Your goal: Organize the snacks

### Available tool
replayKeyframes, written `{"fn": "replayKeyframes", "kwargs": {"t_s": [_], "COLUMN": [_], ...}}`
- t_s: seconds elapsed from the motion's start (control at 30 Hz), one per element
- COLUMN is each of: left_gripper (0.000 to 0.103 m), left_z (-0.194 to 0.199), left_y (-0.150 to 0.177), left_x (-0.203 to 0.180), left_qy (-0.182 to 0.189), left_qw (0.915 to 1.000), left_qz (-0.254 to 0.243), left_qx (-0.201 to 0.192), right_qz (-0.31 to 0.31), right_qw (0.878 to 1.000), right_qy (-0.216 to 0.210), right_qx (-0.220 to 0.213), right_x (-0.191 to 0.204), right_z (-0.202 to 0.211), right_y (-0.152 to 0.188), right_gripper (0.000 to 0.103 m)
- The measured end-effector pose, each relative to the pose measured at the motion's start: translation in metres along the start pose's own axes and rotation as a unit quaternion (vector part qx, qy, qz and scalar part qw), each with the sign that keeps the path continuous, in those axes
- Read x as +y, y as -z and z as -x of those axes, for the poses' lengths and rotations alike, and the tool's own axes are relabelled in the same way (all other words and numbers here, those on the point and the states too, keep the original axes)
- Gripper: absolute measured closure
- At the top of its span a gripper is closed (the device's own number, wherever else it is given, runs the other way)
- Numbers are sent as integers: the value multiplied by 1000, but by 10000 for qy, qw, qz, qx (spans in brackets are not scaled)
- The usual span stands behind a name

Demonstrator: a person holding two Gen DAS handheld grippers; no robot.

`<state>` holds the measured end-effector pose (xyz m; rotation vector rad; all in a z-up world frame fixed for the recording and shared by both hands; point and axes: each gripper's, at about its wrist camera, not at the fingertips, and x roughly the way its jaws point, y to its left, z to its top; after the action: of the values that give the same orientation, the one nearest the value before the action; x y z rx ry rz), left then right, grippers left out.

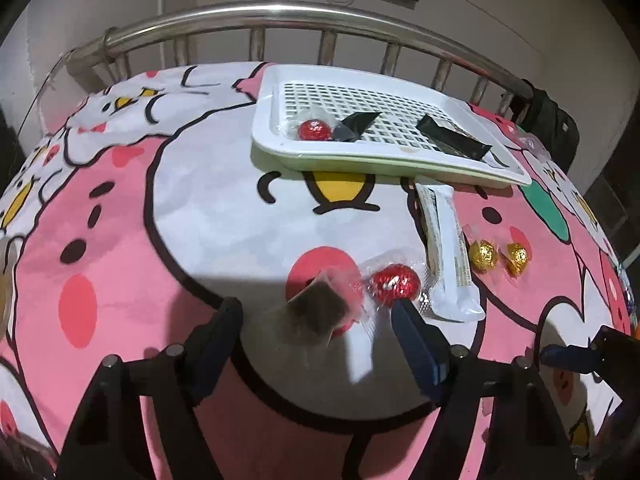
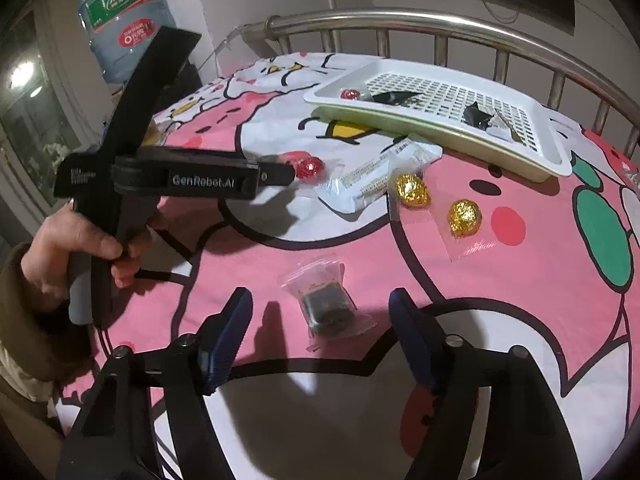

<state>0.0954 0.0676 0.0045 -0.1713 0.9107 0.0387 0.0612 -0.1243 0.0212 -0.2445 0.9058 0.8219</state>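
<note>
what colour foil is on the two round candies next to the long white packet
Gold, clearest in the right wrist view: two round candies.

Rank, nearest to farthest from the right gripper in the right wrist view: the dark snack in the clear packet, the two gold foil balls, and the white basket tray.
1. Dark snack in clear packet: between the open fingers of the right gripper, on the bedsheet.
2. Gold foil balls: farther out, right of centre.
3. White basket tray: farthest, by the bed rail.
</note>
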Motion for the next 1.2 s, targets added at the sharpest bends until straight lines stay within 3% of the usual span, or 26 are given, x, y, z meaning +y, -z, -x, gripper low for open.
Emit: {"fn": "replayKeyframes", "kwargs": {"t_s": [0.1, 0.17, 0.27, 0.5, 0.53, 0.57, 0.77, 1.2], "left_gripper": [28, 40, 47, 53, 68, 70, 70, 70], "left_z": [-1, 0, 2, 6, 7, 9, 18, 38], "left_y": [0, 0, 1, 6, 7, 9, 20, 36], "left_x": [-3, -6, -9, -15, -14, -12, -7, -38], "left_qy": [62, 31, 78, 212, 259, 335, 508, 854], "left_qw": [9999, 9998, 9997, 9996, 9996, 9994, 9984, 9960], "left_qz": [-142, -202, -237, -205, -148, -56, 246, 147], "left_qx": [-24, -42, -10, 6, 14, 33, -13, -195], "right_qz": [32, 50, 30, -255, -293, -336, -564, -916], "right_qw": [9999, 9999, 9998, 9996, 9995, 9994, 9981, 9943], "right_qy": [25, 53, 155, 107, 110, 112, 98, 303], "right_qx": [104, 150, 115, 68, 44, 8, -214, -464], "right_x": [0, 0, -1, -10, -12, -13, -20, -30], "right_z": [-5, -8, -9, -6, -5, -3, 9, 25], "right_y": [2, 3, 2, 3, 2, 2, 0, 1], "right_gripper": [47, 58, 69, 70, 70, 70, 70, 70]}}
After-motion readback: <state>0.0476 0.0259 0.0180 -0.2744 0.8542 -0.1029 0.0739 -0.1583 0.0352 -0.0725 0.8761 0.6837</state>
